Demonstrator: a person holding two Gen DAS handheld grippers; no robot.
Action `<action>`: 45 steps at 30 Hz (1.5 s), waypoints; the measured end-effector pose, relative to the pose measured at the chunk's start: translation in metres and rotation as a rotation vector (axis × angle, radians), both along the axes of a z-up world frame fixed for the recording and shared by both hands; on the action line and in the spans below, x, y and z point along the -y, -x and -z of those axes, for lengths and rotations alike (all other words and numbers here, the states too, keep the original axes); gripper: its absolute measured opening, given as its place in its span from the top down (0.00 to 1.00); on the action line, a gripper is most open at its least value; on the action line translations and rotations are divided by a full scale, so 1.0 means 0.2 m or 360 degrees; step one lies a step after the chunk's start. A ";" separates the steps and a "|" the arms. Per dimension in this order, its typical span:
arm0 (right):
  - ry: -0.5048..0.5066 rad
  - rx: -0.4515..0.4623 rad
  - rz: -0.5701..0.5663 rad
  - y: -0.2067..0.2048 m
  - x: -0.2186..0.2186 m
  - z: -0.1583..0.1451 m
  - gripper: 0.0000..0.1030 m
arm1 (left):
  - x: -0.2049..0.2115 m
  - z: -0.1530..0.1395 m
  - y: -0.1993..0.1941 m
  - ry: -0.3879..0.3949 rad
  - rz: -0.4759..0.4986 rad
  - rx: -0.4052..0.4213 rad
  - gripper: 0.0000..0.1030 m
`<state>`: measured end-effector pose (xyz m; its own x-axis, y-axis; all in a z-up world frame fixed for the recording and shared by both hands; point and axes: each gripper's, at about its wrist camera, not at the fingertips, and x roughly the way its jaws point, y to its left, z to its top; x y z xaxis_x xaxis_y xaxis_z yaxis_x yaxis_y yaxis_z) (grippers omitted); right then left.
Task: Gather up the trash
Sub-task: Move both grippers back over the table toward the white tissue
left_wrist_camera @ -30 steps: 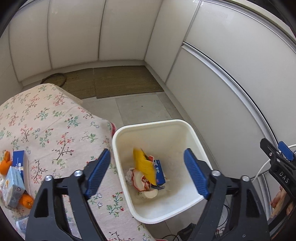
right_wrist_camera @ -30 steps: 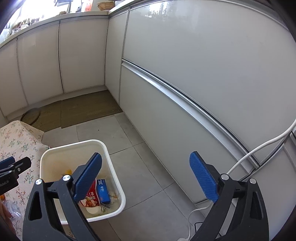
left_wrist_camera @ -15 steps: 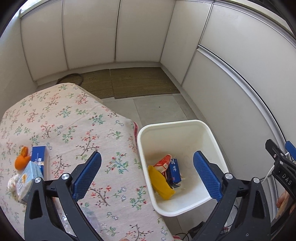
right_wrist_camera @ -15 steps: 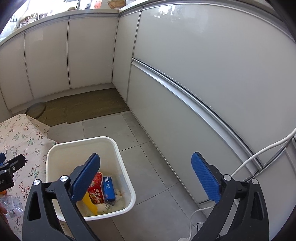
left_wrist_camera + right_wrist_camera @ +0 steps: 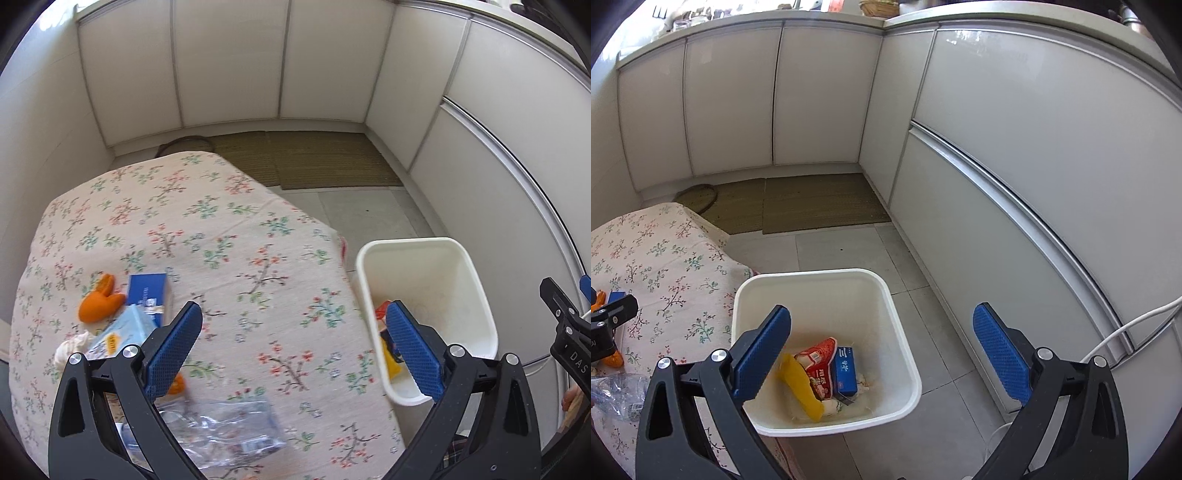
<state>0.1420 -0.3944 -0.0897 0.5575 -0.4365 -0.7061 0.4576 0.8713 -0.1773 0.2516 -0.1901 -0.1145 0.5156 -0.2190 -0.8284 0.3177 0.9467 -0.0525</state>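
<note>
Down on the tiled floor, just beside the table, stood the white plastic bin (image 5: 827,291), squarish with rounded corners and smooth walls, holding the collected trash: a yellow wrapper (image 5: 800,387), a red printed packet (image 5: 819,363) and a small blue carton (image 5: 845,371). The yellow wrapper was long and limp, its long axis running slantwise across the bin floor from upper left to lower right in the right wrist view; the carton stood roughly on end against the packet. More trash lay on the flowered tablecloth (image 5: 229,236): a blue box (image 5: 149,291), a pale blue carton (image 5: 123,330) lying tilted below it, orange peel (image 5: 99,304) touching the blue box, a crumpled white tissue (image 5: 72,347) and a crinkled clear plastic bag (image 5: 229,432) near the table's front edge. The left gripper (image 5: 291,349) had just been opening and was spread wide above the cloth, nothing between its ribbed blue pads. The right gripper (image 5: 882,350) was also spread wide and empty, above the bin.
</note>
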 end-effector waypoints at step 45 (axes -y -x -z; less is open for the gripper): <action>-0.0164 -0.0269 -0.0616 -0.41 -0.96 0.21 0.07 | -1.24 0.37 -0.28 -0.0440 -0.0227 -0.0444 0.16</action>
